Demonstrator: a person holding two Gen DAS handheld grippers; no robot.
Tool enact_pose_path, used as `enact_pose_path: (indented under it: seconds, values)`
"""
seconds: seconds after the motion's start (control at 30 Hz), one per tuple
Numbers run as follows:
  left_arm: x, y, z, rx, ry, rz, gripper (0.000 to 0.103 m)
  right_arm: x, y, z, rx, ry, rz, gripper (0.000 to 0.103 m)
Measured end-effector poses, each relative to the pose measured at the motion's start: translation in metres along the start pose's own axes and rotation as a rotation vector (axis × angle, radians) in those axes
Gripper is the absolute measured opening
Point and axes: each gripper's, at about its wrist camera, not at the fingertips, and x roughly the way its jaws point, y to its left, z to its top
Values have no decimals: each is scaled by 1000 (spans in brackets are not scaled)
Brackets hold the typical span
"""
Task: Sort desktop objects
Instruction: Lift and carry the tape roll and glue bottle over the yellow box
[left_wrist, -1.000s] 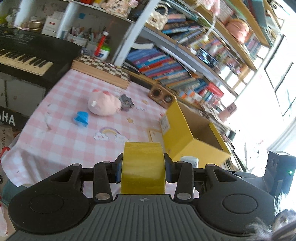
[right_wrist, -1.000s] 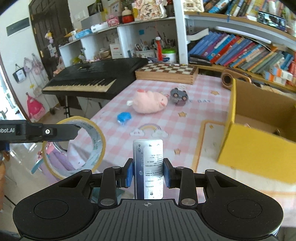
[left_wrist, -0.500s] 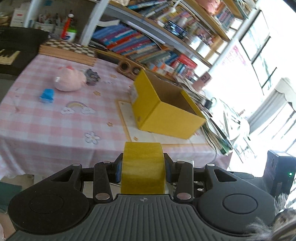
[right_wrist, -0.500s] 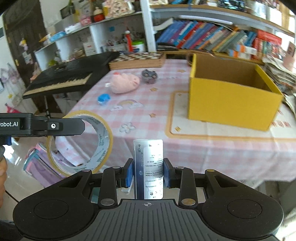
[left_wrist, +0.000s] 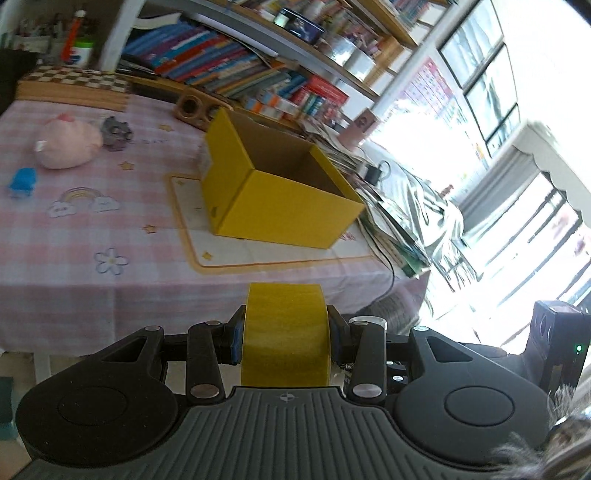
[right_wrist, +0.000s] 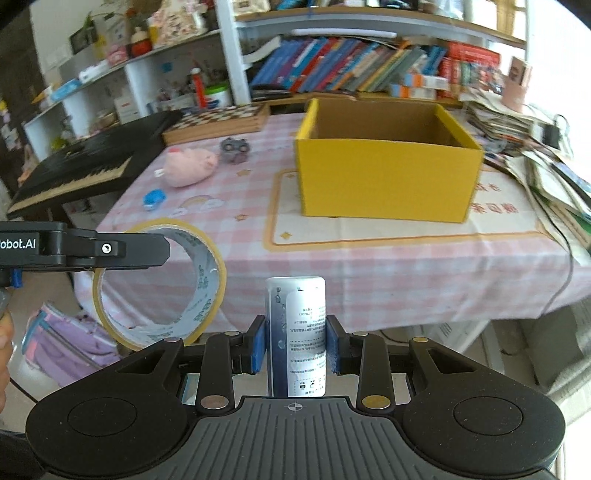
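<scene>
While left gripper (left_wrist: 285, 338) clamps tape roll (left_wrist: 284, 334), right gripper (right_wrist: 295, 345) clamps white bottle (right_wrist: 295, 332), both off table's (right_wrist: 369, 266) front edge, facing yellow box (right_wrist: 384, 184).

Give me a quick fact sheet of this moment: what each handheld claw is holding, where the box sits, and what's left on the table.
left gripper: shut on a roll of yellow tape, held off the table's near edge
right gripper: shut on a white labelled bottle, upright, also off the table
yellow cardboard box: open, on a placemat; no contents visible
table: pink checked cloth
still on the table: pink plush toy, grey toy, small blue object, chessboard
</scene>
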Motion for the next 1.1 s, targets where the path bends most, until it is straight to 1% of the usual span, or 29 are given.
enact_pose_path:
  seconds: [0.23,0.5,0.8,0.93,1.1]
  values:
    - [20,-10,6,25,27,-11,38,4,-17,3,32,4,-14,33]
    - [45,-17,22,46,53,-19,38,10,-36,12,53,8,-34,33]
    - [81,-32,40,73,77,-44,38,19,-65,28,67,13,-51,33]
    - [97,-40,49,80,78,-57,38,24,-79,37,68,13,-56,33]
    - [115,-50,62,87,74,-55,38,30,-96,51,64,4,-49,33]
